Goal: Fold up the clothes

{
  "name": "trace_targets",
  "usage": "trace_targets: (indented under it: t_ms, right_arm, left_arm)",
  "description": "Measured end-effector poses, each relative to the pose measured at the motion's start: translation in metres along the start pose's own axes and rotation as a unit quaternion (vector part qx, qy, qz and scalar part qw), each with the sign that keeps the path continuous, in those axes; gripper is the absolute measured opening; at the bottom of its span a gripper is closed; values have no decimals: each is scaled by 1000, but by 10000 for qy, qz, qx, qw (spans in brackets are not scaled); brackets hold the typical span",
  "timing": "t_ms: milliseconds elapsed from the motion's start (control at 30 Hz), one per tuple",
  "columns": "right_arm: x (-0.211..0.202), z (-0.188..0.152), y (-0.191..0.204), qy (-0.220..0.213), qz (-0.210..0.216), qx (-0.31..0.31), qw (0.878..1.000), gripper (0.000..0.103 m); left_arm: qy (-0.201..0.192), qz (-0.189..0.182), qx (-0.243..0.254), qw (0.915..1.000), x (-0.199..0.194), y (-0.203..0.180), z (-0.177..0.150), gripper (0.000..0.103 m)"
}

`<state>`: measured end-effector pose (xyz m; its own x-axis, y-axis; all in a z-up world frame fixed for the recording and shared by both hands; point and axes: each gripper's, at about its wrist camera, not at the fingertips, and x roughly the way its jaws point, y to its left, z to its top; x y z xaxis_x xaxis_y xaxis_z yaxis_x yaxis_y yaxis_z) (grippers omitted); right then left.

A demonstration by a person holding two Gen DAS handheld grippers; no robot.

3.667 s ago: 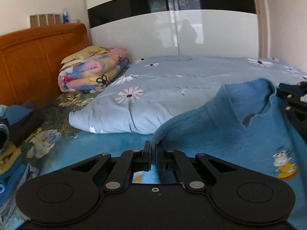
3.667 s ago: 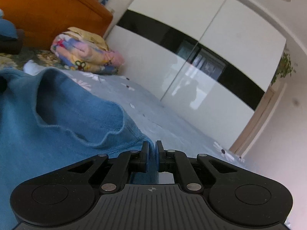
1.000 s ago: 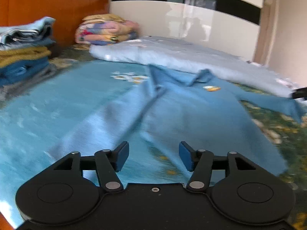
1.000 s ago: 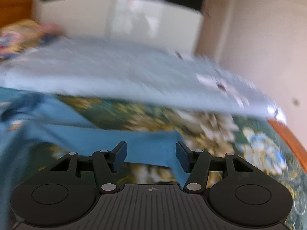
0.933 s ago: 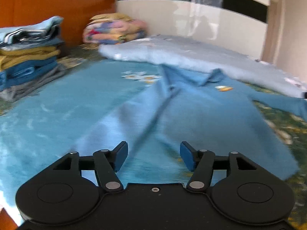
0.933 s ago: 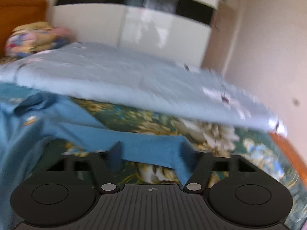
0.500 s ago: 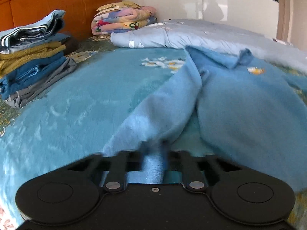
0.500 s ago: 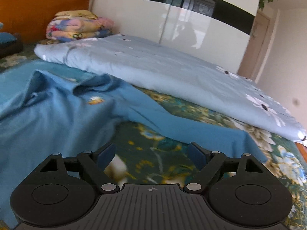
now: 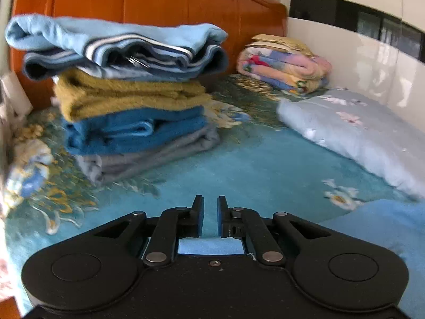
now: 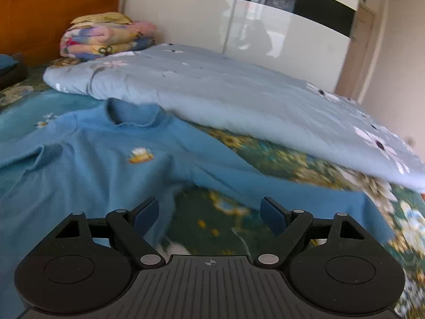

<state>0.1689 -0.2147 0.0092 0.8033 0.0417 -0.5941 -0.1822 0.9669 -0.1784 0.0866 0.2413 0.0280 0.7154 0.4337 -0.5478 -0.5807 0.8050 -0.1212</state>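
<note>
Two claws, both empty: the left claw (image 9: 210, 219) has just been opening to a narrow gap with nothing between. The right claw (image 10: 209, 216) gapes wide above the blue sweater (image 10: 87, 164), whose sleeve (image 10: 305, 199) stretches rightward, nearest that hand.

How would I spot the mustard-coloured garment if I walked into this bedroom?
Find the orange wooden headboard at the head of the bed. In front of it stands a stack of folded clothes on the flowered bedspread. The mustard-coloured garment is second from the top, under a light blue striped piece and above a dark blue one; it is the only yellowish layer.
</note>
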Motion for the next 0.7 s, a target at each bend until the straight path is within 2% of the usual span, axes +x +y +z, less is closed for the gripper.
trace_targets:
  t_ms: [67, 167, 300, 433, 567, 700]
  right_arm:
    - [17, 16, 9, -29, 68, -62, 10000, 83]
    - [44, 43, 20, 63, 236, 50, 9997, 83]
    - [55, 53, 24, 230, 571, 330, 9976, 83]
    - [46, 27, 21, 427, 514, 250, 9974, 83]
    - [23, -4, 4, 733, 639, 584, 9935, 83]
    - [-14, -41, -14, 1013, 830, 661, 9892, 83]
  left_arm:
    - [153, -389, 167, 9990, -3, -13, -14, 27]
    - [550, -971, 217, 9935, -6, -32, -38, 27]
    - [875, -1769, 292, 9799, -30, -53, -71, 32]
    - [1054, -2263, 407, 9675, -50, -67, -96, 37]
    - [1400, -2569, 502, 9549, -62, -78, -118, 39]
    - [1580, -2840, 232, 9454, -76, -79, -129, 43]
